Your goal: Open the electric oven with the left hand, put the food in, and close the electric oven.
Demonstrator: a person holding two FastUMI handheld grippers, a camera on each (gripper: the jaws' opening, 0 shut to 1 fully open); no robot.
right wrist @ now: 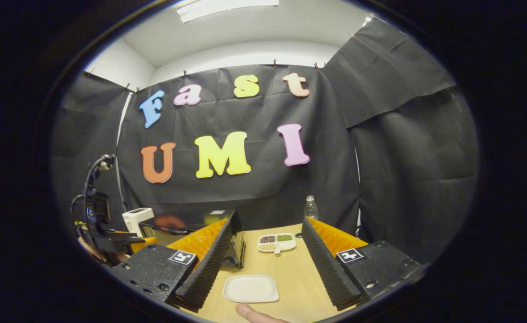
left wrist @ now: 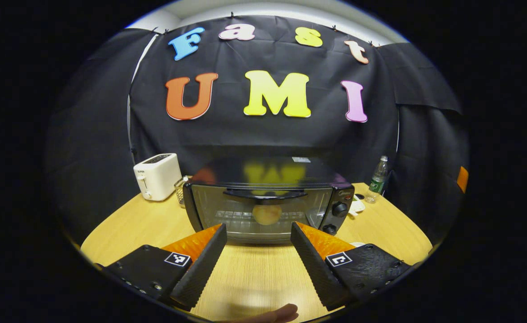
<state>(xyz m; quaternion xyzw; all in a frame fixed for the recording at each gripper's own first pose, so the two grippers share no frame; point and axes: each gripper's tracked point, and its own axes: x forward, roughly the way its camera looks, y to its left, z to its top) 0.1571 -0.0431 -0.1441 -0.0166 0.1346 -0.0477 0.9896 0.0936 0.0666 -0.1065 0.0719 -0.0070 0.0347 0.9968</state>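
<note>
The black electric oven [left wrist: 263, 179] stands on the wooden table [left wrist: 254, 278] with its glass door shut. Through the glass I see a round, pale yellow piece of food [left wrist: 267, 214] on the rack, below the door handle [left wrist: 265, 194]. My left gripper [left wrist: 258, 229] is open just in front of the door, touching nothing. My right gripper [right wrist: 267, 224] is open with nothing between its fingers, above an empty white plate [right wrist: 250, 288]. In the right gripper view the oven [right wrist: 187, 224] lies to the left, with the left gripper [right wrist: 111, 242] beyond it.
A white toaster [left wrist: 157, 176] and a small clear container [left wrist: 180, 188] stand left of the oven. A plastic bottle [left wrist: 377, 179] stands at the back right. A white sectioned dish [right wrist: 276, 242] with grains lies past the plate. Two knobs [left wrist: 339, 209] sit on the oven's right panel.
</note>
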